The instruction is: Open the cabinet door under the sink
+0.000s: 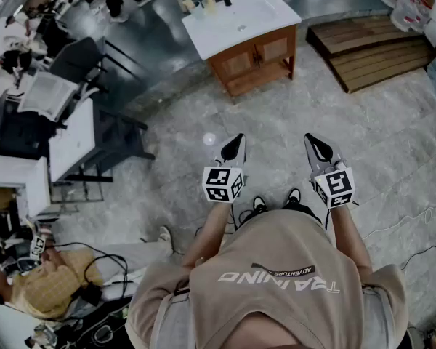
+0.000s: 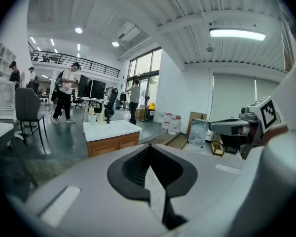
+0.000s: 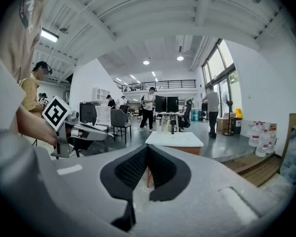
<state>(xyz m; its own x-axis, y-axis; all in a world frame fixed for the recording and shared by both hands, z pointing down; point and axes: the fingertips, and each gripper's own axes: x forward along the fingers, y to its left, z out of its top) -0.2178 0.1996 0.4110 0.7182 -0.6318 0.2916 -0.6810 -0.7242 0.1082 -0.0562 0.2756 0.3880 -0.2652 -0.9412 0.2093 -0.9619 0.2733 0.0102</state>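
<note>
Sink cabinet [image 1: 236, 65] is found on the pale stone floor [image 1: 203, 115], well apart from both grippers and ahead of them. It is made up of a white sink top [image 1: 240, 17] on a wooden base with two doors side by side. Dark handles [image 1: 256, 55] are seen at the seam between the doors, so the hinges are judged to sit at the outer edges, though none can be made out. Both doors appear closed. A wooden platform [image 1: 370, 53] is noted to the right of the cabinet

Left gripper [image 1: 237, 139]: jaws pressed together, nothing held between them. Right gripper [image 1: 311, 139]: likewise closed and empty. Both are pointed toward the cabinet and tipped slightly downward

The cabinet's long axis is laid across the line of approach, a little skewed, with its right end set farther off. The door face is turned toward the person. From the left gripper the cabinet is seen left of the jaw line; from the right gripper it is seen almost dead ahead. Neither gripper is markedly nearer; in the head view the left one is judged slightly closer in line with the handle seam

The task is judged not yet begun. The gap to the cabinet must be closed first, and the jaws of whichever gripper is used must be parted before a handle can be taken
</note>
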